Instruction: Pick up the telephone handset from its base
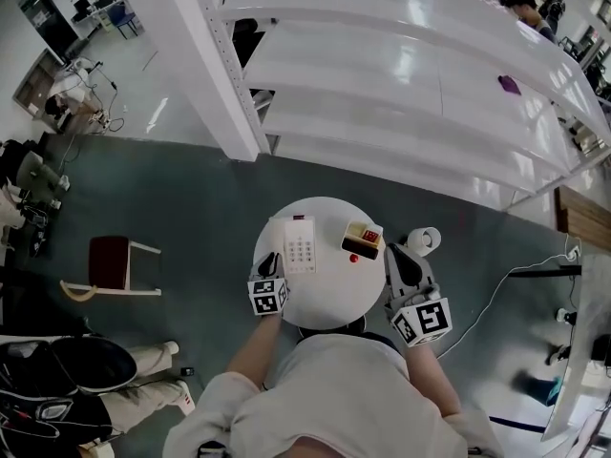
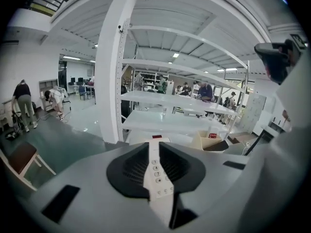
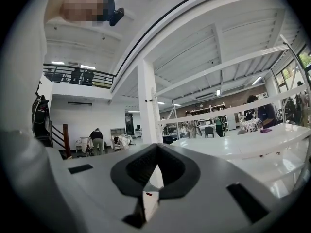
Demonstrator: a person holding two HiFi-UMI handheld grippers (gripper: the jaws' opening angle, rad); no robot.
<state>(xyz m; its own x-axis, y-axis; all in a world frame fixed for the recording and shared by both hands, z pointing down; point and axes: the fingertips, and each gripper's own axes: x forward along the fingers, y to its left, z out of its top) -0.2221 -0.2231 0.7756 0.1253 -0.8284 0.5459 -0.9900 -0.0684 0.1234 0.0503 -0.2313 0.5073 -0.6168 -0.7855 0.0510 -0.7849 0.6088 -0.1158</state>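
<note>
Telephone (image 1: 299, 244), white with a keypad, lies flat on the round white worktop (image 1: 325, 305) toward its left edge, with its handset not lifted. In the head view the left gripper (image 1: 271, 260) sits at the near-left edge, fingers just beside the telephone's left side. The right gripper (image 1: 402, 255) hangs at the near-right edge, near an open box (image 1: 363, 239) holding something red. A white roll (image 1: 423, 240) lies beyond the right edge. In the left gripper view the left gripper (image 2: 154, 147) has its fingers only a narrow slit apart and gripping nothing. The telephone (image 2: 156, 168) shows through that slit with one column of keys. The box (image 2: 210, 141) stands further right. In the right gripper view the right gripper (image 3: 155, 150) has its fingertips meeting, with nothing held.
</note>
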